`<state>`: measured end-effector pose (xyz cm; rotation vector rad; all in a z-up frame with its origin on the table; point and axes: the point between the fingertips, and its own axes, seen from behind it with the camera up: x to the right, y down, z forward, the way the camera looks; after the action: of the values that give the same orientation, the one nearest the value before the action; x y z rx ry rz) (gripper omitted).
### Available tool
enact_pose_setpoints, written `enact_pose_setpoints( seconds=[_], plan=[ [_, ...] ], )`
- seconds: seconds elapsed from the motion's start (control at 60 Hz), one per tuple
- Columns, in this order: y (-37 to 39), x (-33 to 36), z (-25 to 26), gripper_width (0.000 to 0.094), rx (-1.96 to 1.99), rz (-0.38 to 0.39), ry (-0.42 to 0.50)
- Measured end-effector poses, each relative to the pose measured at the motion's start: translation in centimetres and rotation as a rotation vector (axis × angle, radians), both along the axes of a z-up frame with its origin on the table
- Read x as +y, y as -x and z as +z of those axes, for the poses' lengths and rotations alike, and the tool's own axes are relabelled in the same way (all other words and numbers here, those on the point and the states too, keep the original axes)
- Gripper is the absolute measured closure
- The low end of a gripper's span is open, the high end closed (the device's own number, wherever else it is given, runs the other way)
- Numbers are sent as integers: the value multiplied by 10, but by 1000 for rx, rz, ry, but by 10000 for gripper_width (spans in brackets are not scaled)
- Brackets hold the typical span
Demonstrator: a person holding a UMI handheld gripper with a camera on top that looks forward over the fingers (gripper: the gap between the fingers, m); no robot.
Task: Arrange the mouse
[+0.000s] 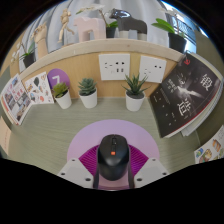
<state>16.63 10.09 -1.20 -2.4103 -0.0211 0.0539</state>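
Observation:
A black computer mouse point(112, 157) with a small orange mark on its wheel sits between my two fingers, its nose pointing away from me. My gripper point(112, 165) is shut on the mouse, and the magenta pads point(88, 158) press against its left and right sides. A pale pink round patch point(112, 128) shows on the grey desk just ahead of the mouse. I cannot see the underside of the mouse, so I cannot tell whether it rests on the desk or hangs just above it.
Three small potted plants in white pots point(62, 96) point(88, 93) point(135, 92) stand along the wooden back wall. Wall sockets point(115, 63) sit above them. A black board with white calligraphy point(185, 95) leans at the right. Picture cards point(15, 98) lean at the left.

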Motion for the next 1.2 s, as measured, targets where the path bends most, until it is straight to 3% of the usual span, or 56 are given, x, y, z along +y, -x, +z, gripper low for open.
enact_pose_setpoints(
  seconds=[0.167, 0.267, 0.35, 0.75, 0.95, 1.2],
  plan=[
    [0, 1, -1, 398, -2, -11, -6],
    [8, -10, 0, 186, -29, 39, 38],
    [9, -21, 14, 104, -77, 49, 50],
    [61, -127, 204, 105, 31, -49, -155],
    [95, -204, 230, 103, 45, -62, -176],
    [138, -285, 240, 104, 1, -23, -171]
  ],
)
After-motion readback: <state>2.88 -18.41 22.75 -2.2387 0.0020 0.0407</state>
